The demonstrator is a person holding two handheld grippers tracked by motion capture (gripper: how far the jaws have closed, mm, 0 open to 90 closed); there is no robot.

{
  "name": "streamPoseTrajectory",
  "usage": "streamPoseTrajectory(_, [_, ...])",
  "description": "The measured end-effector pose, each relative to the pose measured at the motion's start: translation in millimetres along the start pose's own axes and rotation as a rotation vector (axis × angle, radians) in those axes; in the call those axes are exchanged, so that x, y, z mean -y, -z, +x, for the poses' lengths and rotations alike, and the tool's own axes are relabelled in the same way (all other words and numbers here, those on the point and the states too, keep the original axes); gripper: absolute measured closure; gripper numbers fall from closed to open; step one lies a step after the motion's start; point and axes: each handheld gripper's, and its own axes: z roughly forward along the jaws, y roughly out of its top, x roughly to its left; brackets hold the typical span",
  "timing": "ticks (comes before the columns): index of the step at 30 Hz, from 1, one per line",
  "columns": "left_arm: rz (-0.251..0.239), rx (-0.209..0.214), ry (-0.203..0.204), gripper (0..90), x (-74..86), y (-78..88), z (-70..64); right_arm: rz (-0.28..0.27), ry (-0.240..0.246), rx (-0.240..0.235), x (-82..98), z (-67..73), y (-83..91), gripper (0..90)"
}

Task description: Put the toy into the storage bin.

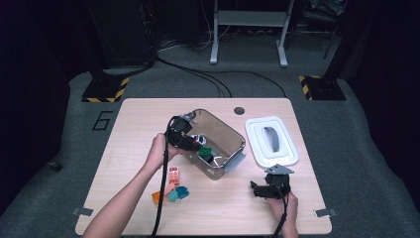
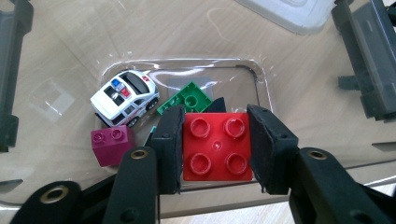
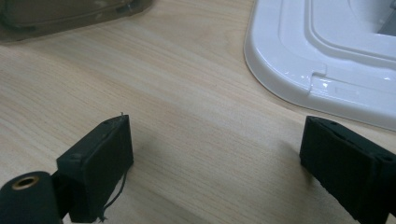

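My left gripper (image 2: pixel 215 149) holds the red brick (image 2: pixel 217 146), pads squeezed on two opposite sides, studs facing the camera. It hangs inside the clear bin (image 1: pixel 233 144), just above the bin floor, so the drop is straight down & short. Below & beyond the brick lie a green brick (image 2: pixel 189 97), a purple brick (image 2: pixel 112 145) off to one side and a toy police car (image 2: pixel 123 100) w/ blue-red lights on the roof. The bare patch of bin floor sits right under and past the red brick, so I judge letting go here lands it clear of the car.

The red brick is square, four round studs, glossy plastic, no long axis to speak of; it looks rigid and light.

In the high view my left gripper (image 1: pixel 184 136) sits over the bin's near-left wall. My right gripper (image 1: pixel 270 190) rests low over the desk (image 1: pixel 218 208), jaws wide, nothing between them, white lid (image 3: pixel 327 60) just ahead. More bricks (image 1: pixel 171 191) wait on the desk, nearer my left hand (image 1: pixel 158 151) than my right.
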Motion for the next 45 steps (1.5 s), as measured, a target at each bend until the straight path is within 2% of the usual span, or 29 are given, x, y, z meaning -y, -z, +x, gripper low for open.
streamPoseTrajectory(2, [0.0,-0.002,-0.001,53.2,-0.1,1.3,-1.3,-0.001,-0.001,0.0,0.0,0.0,0.0,8.8])
streamPoseTrajectory(4, [-0.008,-0.013,-0.003,44.9,0.8,5.8,-2.7,-0.001,-0.001,0.0,0.0,0.0,0.0,8.8])
streamPoseTrajectory(10, [-0.086,-0.04,0.001,27.6,10.8,32.7,-5.1,-0.001,-0.002,0.0,0.0,0.0,0.1,8.8])
streamPoseTrajectory(15, [-0.154,-0.07,0.001,18.7,28.2,59.1,-4.9,-0.001,-0.002,0.0,0.0,0.0,0.1,8.8])
streamPoseTrajectory(17, [-0.163,-0.1,-0.005,16.8,38.7,67.1,-4.4,0.0,-0.002,0.0,0.0,0.0,0.1,8.8])
streamPoseTrajectory(20, [-0.155,-0.119,-0.008,15.5,55.5,71.3,-4.5,-0.002,0.002,0.0,0.0,-0.3,0.0,8.8])
streamPoseTrajectory(23, [-0.14,-0.136,0.001,15.4,71.7,69.6,-2.2,-0.001,-0.001,0.0,0.0,-0.1,0.0,8.8])
streamPoseTrajectory(31, [-0.094,-0.123,0.062,15.4,124.1,56.4,9.3,-0.001,-0.001,0.0,0.0,-0.1,0.0,8.8])
streamPoseTrajectory(35, [-0.072,-0.132,0.077,15.7,149.8,50.0,8.6,-0.001,-0.002,0.001,0.0,-0.1,0.0,8.9])
streamPoseTrajectory(37, [-0.07,-0.122,0.089,15.6,163.9,46.2,6.8,-0.001,-0.002,0.001,-0.1,-0.1,0.0,8.9])
streamPoseTrajectory(39, [-0.072,-0.108,0.09,15.7,178.7,41.9,4.0,-0.001,-0.003,0.002,-0.1,-0.1,0.0,8.9])
streamPoseTrajectory(43, [-0.058,-0.079,0.066,16.5,196.8,31.7,-2.7,-0.001,-0.003,0.002,-0.1,-0.1,0.0,8.9])
streamPoseTrajectory(45, [-0.057,-0.06,0.043,21.2,203.5,26.5,-5.8,-0.001,-0.003,0.002,-0.1,-0.1,0.0,8.9])
